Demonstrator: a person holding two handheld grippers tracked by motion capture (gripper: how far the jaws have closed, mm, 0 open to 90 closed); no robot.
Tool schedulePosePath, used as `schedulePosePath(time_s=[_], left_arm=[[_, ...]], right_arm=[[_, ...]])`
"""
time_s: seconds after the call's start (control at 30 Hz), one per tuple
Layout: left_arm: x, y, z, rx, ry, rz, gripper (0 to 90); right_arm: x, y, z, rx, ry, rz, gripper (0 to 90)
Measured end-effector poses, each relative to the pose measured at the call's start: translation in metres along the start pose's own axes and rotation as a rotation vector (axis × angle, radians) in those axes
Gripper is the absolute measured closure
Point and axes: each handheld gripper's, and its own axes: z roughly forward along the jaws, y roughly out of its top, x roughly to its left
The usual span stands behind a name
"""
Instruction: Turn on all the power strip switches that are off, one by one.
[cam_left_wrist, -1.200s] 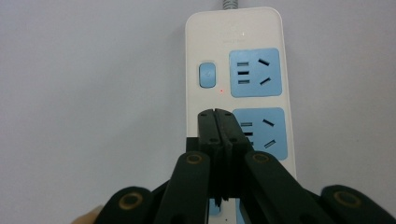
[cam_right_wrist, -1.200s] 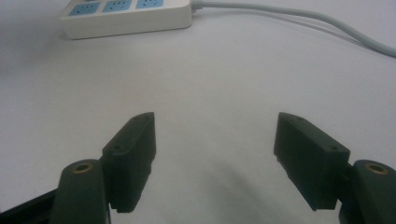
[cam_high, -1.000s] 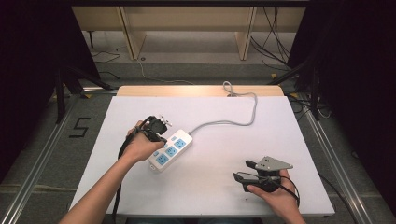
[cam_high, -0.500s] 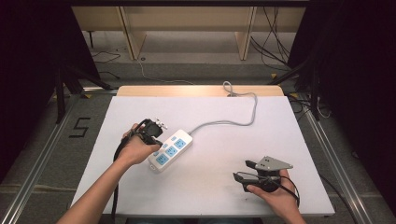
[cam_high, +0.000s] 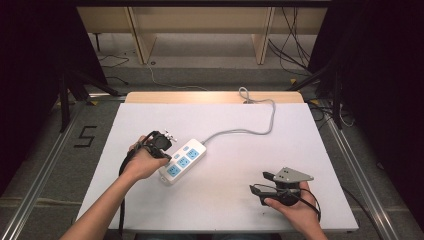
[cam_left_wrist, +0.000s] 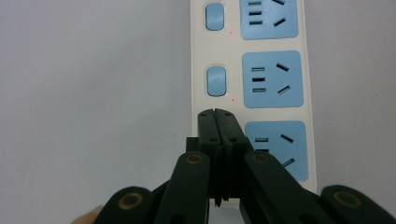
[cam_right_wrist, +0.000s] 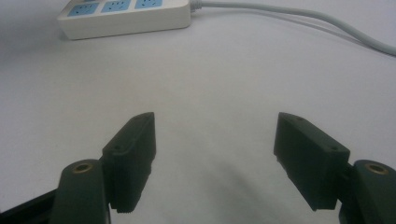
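Left gripper (cam_left_wrist: 216, 113): jaws clenched tip to tip with nothing between them, the joined tips lying over the switch column of the power strip (cam_left_wrist: 280, 79), at the near end where a third switch would sit; whether the tips touch the casing cannot be told. Switch buttons (cam_left_wrist: 215, 81): two pale blue rockers showing beyond the tips on the strip, each with a small red dot just past it. Sockets (cam_left_wrist: 273, 79): three blue faces alongside the switches on the strip. Power strip in the high view (cam_high: 183, 160): lies flat and aslant on the white table (cam_high: 225, 210), its grey cord (cam_high: 260, 127) running from its far end toward the back edge. Right gripper (cam_right_wrist: 215, 158): jaws released and wide apart, empty, resting well apart from the strip, which shows far beyond its tips; in the high view (cam_high: 265, 186) it sits near the front edge. Hazards, as judged: the narrow joined tips could slide off a rocker onto the plain casing and fail to toggle it; a slanted push could skate the unheld strip across the smooth surface, since the right gripper does not brace it; tips straying sideways could catch a socket slot.
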Motion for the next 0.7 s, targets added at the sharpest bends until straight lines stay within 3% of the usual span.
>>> schedulePosePath(time_s=[0.7], left_arm=[[0.0013,-0.0021,0.0031,0.023,-0.018,-0.016,89.7]], right_arm=[[-0.0001,0.0001,-0.0004,-0.003,-0.001,0.001,30.6]])
